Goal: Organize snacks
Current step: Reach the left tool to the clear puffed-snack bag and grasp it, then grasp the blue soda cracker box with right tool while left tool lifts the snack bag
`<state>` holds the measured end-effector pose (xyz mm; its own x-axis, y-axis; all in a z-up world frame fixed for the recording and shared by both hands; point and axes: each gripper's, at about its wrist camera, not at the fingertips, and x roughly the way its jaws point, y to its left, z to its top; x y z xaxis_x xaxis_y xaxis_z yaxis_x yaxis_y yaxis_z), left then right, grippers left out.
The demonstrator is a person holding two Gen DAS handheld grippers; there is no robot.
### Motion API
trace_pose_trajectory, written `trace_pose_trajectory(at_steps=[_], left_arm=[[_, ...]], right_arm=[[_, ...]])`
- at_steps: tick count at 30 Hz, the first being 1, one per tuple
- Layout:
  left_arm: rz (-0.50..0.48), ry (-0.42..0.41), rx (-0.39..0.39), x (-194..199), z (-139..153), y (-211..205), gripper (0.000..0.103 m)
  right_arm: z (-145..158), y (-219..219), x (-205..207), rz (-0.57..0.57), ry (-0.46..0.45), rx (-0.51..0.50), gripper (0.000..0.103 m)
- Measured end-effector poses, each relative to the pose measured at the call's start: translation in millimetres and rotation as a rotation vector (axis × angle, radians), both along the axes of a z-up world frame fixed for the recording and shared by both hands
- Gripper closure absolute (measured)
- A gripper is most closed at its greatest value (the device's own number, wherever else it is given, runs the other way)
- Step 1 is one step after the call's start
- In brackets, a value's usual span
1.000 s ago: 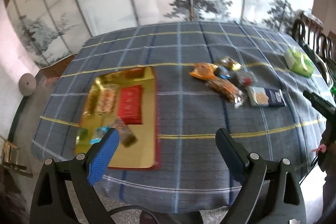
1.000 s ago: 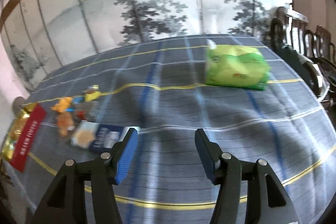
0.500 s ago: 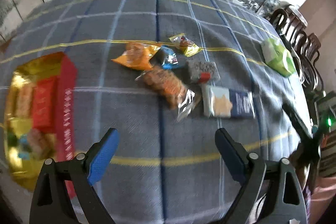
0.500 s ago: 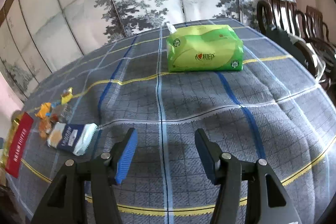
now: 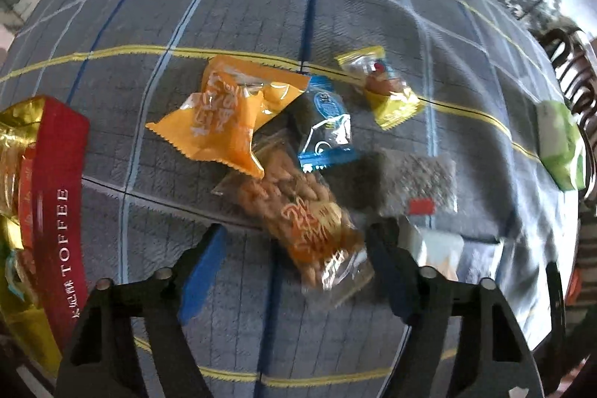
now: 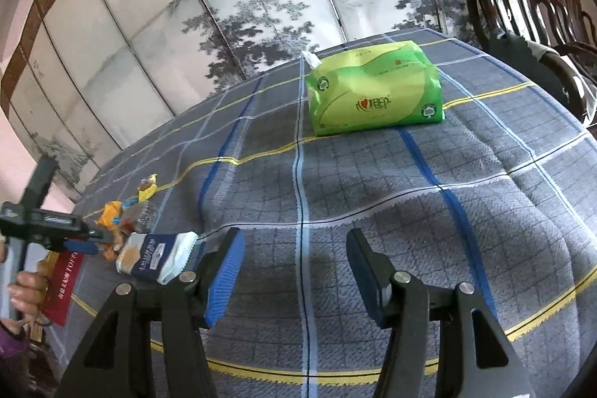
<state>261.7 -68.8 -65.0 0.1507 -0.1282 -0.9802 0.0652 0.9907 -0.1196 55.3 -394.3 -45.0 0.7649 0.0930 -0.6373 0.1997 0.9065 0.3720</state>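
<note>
Left gripper [image 5: 294, 248], jaws just closing, straddles the clear peanut packet [image 5: 298, 211] without gripping it

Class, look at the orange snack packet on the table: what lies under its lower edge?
The orange snack packet overlaps the upper end of a clear packet of brown snacks, which pokes out below it. How far that packet reaches underneath is covered, as is the tablecloth there.

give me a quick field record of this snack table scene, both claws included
surface: plaid tablecloth
left claw: open, jaws just been closing, straddling the clear peanut packet, pads not pressing
right claw: open, nothing between
loose snacks: orange packet, blue packet, yellow packet, grey packet
container: red toffee box, left edge
other: green tissue pack
</note>
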Motion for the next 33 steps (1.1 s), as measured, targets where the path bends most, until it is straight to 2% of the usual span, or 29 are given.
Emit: trace_pose_trajectory(at_steps=[3, 7, 8, 9, 10, 13, 15, 18, 22, 24, 29, 32, 33], left_arm=[[0.021, -0.014, 0.024, 6, -1, -4, 0.034], [0.026, -0.029, 0.097, 9, -5, -14, 0.035], [0.022, -0.039, 0.114, 8, -5, -17, 0.04], [0.017, -0.054, 0.112, 6, -3, -18, 0.052], [0.016, -0.057, 0.106, 3, -1, -19, 0.06], [0.039, -0.029, 0.053, -11, 3, -13, 0.061], [0.022, -0.066, 0.074, -28, 10, -10, 0.061], [-0.023, -0.13, 0.026, -68, 32, -3, 0.061], [-0.102, -0.179, 0.007, -105, 51, 3, 0.061], [-0.126, -0.199, 0.011, -122, 60, 10, 0.061], [-0.125, -0.213, 0.0, -137, 66, 22, 0.061], [-0.12, -0.214, -0.01, -145, 69, 30, 0.061], [-0.12, -0.215, -0.011, -147, 70, 31, 0.061]], right_arm=[[0, 0, 0, 0.013, -0.01, 0.017, 0.045], [-1, -4, -2, 0.02, -0.027, 0.037, 0.045], [-1, -4, -2, 0.022, -0.029, 0.04, 0.045], [-1, -5, -2, 0.022, -0.031, 0.042, 0.045], [-1, -5, -2, 0.019, -0.03, 0.044, 0.045], [-2, -7, -1, 0.015, -0.029, 0.05, 0.045], [-2, -9, -2, 0.012, -0.029, 0.054, 0.045], [-2, -10, -1, 0.006, -0.027, 0.055, 0.045], [-1, -6, 1, 0.037, -0.022, 0.041, 0.045], [-1, 6, 6, 0.108, -0.003, 0.01, 0.045], [18, 53, 16, 0.451, -0.01, -0.088, 0.045], [33, 89, 30, 0.633, -0.019, -0.216, 0.044], [34, 102, 40, 0.717, 0.003, -0.257, 0.042]])
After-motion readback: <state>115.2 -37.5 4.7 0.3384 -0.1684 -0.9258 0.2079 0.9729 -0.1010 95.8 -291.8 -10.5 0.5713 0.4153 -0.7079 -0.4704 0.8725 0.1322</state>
